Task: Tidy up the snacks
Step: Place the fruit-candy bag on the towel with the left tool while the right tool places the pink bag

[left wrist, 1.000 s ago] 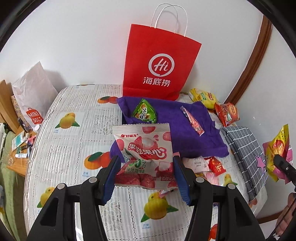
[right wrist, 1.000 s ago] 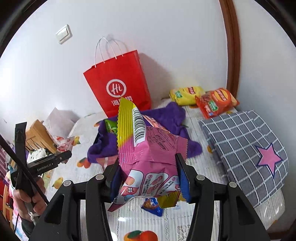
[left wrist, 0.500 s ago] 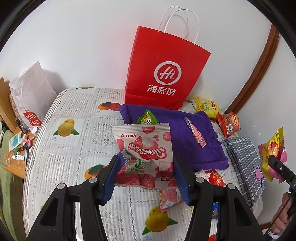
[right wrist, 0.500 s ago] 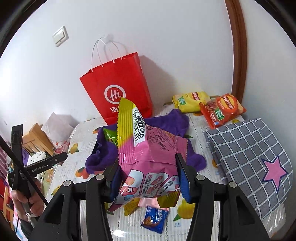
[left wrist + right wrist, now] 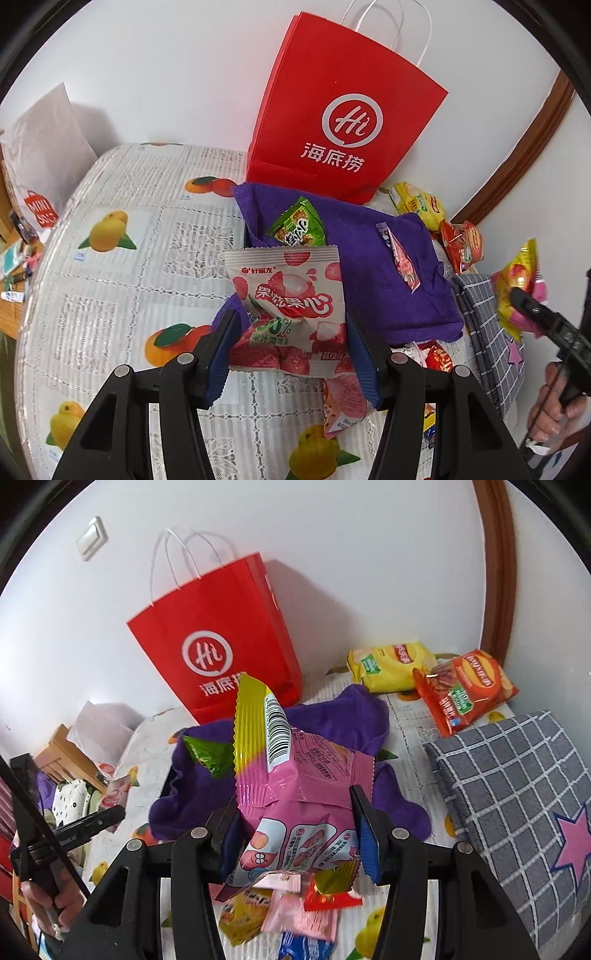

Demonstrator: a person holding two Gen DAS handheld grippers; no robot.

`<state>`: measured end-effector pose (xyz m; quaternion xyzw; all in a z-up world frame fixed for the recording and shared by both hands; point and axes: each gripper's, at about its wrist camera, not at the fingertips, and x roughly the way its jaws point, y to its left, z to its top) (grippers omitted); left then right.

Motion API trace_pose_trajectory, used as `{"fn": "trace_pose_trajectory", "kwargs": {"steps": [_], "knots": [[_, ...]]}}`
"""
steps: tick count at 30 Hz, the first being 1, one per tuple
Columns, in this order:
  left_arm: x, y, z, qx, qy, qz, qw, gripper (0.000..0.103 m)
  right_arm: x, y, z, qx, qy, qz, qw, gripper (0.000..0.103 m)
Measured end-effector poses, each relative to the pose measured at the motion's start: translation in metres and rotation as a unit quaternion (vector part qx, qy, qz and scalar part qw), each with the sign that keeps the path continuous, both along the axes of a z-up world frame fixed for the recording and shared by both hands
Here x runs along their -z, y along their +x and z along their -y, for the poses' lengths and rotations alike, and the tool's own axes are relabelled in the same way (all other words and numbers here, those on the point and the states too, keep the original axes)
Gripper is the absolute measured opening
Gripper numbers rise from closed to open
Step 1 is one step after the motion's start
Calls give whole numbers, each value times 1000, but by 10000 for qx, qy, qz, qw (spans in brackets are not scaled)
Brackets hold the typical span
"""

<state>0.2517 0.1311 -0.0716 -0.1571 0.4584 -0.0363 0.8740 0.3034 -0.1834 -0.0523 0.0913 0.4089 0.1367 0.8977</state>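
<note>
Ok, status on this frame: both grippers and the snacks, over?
Left gripper shut on white-and-pink lychee candy bag. Right gripper shut on pink-and-yellow snack bag. Purple cloth ahead, green packet on it.

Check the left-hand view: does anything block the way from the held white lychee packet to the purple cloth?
Nothing visible does. The left gripper holds the lychee packet just short of the purple cloth; only the green packet lies there, with bare cloth beside it.

I saw the paper bag (image 5: 343, 122) standing against the wall behind the towel (image 5: 362, 258). Two chip bags (image 5: 424, 675) lay right of the towel, folded cloth (image 5: 517, 786) in front of them, loose snack packets (image 5: 295, 915) nearest me.
</note>
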Motion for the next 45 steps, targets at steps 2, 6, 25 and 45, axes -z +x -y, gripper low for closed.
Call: {"fn": "trace_pose_trajectory", "kwargs": {"steps": [2, 6, 25, 45], "knots": [[4, 3, -1, 6, -37, -8, 10000, 55, 8, 12, -2, -9, 21, -66, 10000, 52], [13, 10, -3, 11, -75, -69, 9999, 55, 22, 32, -6, -23, 64, -185, 9998, 52], [45, 49, 8, 75, -247, -330, 9991, 55, 81, 75, -34, -115, -653, -400, 9970, 53], [77, 79, 35, 187, -75, -665, 9976, 56, 47, 36, -26, -708, -38, 14, 9975, 77]]}}
